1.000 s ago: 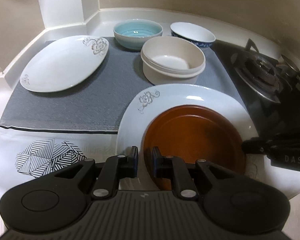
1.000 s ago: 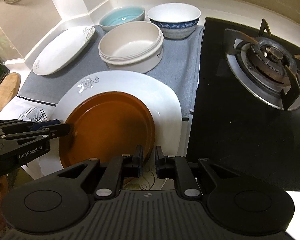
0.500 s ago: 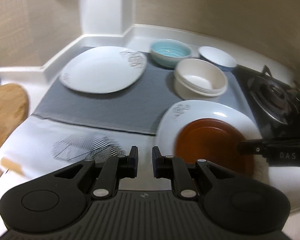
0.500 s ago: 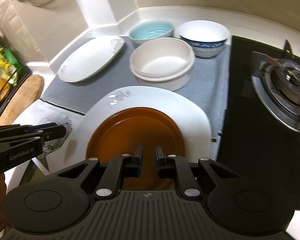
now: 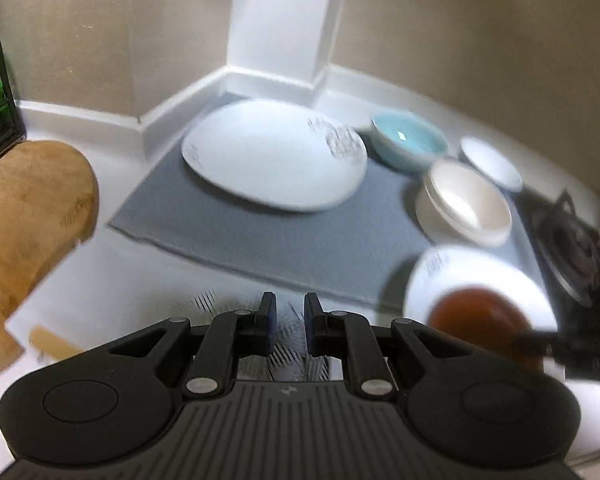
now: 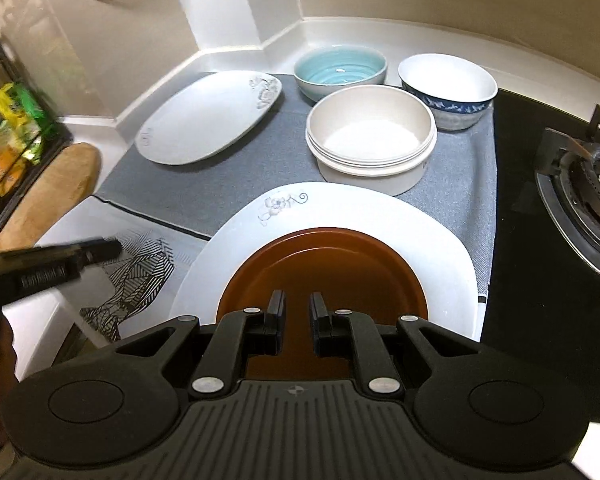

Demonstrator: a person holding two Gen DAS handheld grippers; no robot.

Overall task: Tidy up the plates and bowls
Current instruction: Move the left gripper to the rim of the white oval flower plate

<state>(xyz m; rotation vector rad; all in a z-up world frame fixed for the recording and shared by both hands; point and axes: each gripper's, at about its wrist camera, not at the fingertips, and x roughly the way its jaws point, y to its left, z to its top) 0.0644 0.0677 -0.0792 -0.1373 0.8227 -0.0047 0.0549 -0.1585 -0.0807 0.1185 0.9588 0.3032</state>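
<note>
While both tools hung above the table (image 6: 420, 46), the right gripper (image 6: 296, 312) hovered over the brown plate (image 6: 332, 264), its jaws nearly pressed together and holding nothing. That plate sat on a white flowered plate (image 6: 340, 208). The left gripper (image 5: 286, 320), likewise narrowed and empty, hung over a patterned cloth (image 6: 140, 276). Beyond, on the grey mat (image 6: 228, 192), lay an oval plate (image 6: 204, 120), a blue bowl (image 6: 340, 68), stacked cream bowls (image 6: 372, 144) and a blue-rimmed bowl (image 6: 448, 88).

- Left tongs (image 5: 287, 322): nearly closed, holding nothing, angled downward at the near left.
- Right tongs (image 6: 297, 322): nearly closed, empty, angled downward.
</note>
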